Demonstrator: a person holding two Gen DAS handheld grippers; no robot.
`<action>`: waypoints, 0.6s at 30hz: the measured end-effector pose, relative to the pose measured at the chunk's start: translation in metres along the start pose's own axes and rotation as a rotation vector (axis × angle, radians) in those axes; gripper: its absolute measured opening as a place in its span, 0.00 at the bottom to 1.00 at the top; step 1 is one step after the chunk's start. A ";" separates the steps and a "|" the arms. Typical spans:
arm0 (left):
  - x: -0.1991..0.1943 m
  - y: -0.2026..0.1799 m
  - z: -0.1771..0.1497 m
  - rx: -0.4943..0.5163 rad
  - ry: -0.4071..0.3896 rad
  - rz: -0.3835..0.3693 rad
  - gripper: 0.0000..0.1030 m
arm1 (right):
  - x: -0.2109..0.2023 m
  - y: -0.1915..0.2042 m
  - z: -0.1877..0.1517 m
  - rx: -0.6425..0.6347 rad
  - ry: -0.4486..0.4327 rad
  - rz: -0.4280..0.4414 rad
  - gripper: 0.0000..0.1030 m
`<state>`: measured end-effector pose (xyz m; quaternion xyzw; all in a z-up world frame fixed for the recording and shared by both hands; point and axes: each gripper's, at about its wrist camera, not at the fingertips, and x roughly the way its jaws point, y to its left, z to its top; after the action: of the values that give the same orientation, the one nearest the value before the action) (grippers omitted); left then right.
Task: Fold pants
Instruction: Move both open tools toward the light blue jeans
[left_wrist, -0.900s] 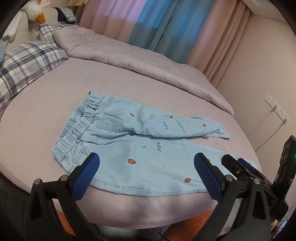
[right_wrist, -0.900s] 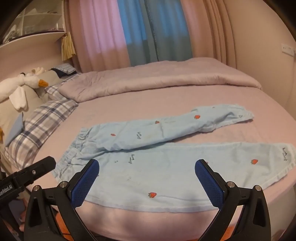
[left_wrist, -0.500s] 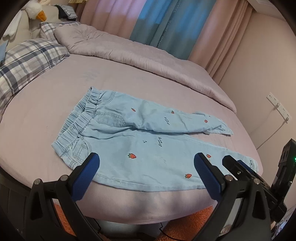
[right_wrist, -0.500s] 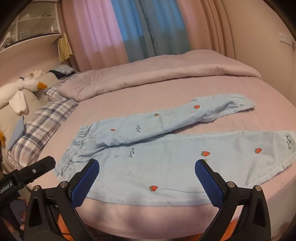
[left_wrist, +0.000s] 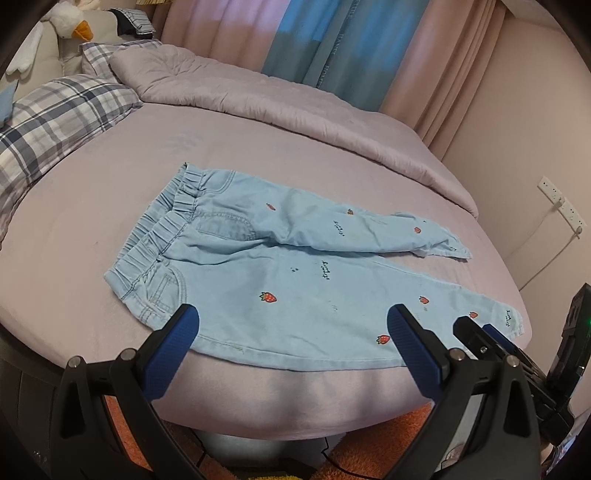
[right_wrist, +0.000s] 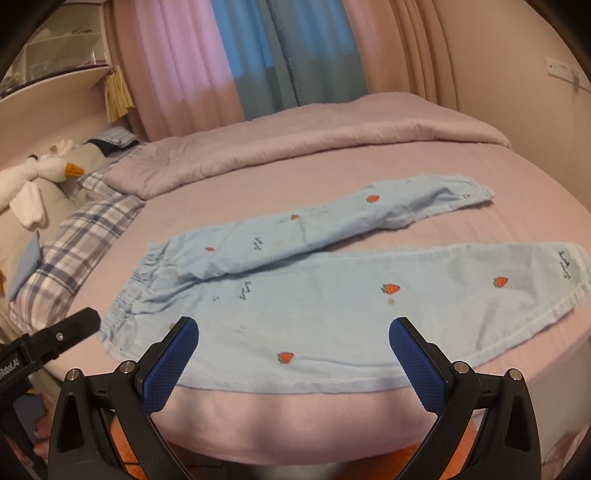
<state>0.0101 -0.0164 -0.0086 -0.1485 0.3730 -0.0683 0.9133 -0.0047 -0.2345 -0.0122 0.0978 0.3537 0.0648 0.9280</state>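
Observation:
Light blue pants (left_wrist: 295, 280) with red strawberry prints lie flat on the pink bed, waistband to the left, the two legs spread apart to the right. They also show in the right wrist view (right_wrist: 332, 288). My left gripper (left_wrist: 291, 328) is open and empty, above the bed's front edge near the waist end. My right gripper (right_wrist: 293, 339) is open and empty, above the front edge by the near leg. Its body shows at the right of the left wrist view (left_wrist: 491, 343).
A folded pink duvet (left_wrist: 280, 99) lies across the back of the bed (left_wrist: 92, 221). Plaid pillows (left_wrist: 55, 122) and a white goose toy (left_wrist: 70, 22) sit at the left. Curtains (right_wrist: 258, 62) hang behind. An orange rug (left_wrist: 362, 458) lies on the floor below.
Both grippers have moved slightly forward toward the bed, and the pants sit a little closer and larger in view. Both stay open and the pants have not moved.

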 end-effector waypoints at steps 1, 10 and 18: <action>0.000 0.001 0.000 -0.004 0.001 0.001 0.99 | -0.001 -0.001 -0.001 0.011 0.001 0.001 1.00; 0.000 0.006 0.002 -0.010 -0.003 0.008 0.99 | -0.002 0.000 0.002 -0.038 -0.003 -0.083 1.00; -0.001 0.016 0.003 -0.028 -0.003 0.015 0.99 | 0.000 0.004 0.001 -0.057 0.007 -0.100 1.00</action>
<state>0.0119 -0.0007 -0.0107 -0.1585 0.3737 -0.0561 0.9122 -0.0036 -0.2308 -0.0106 0.0532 0.3592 0.0287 0.9313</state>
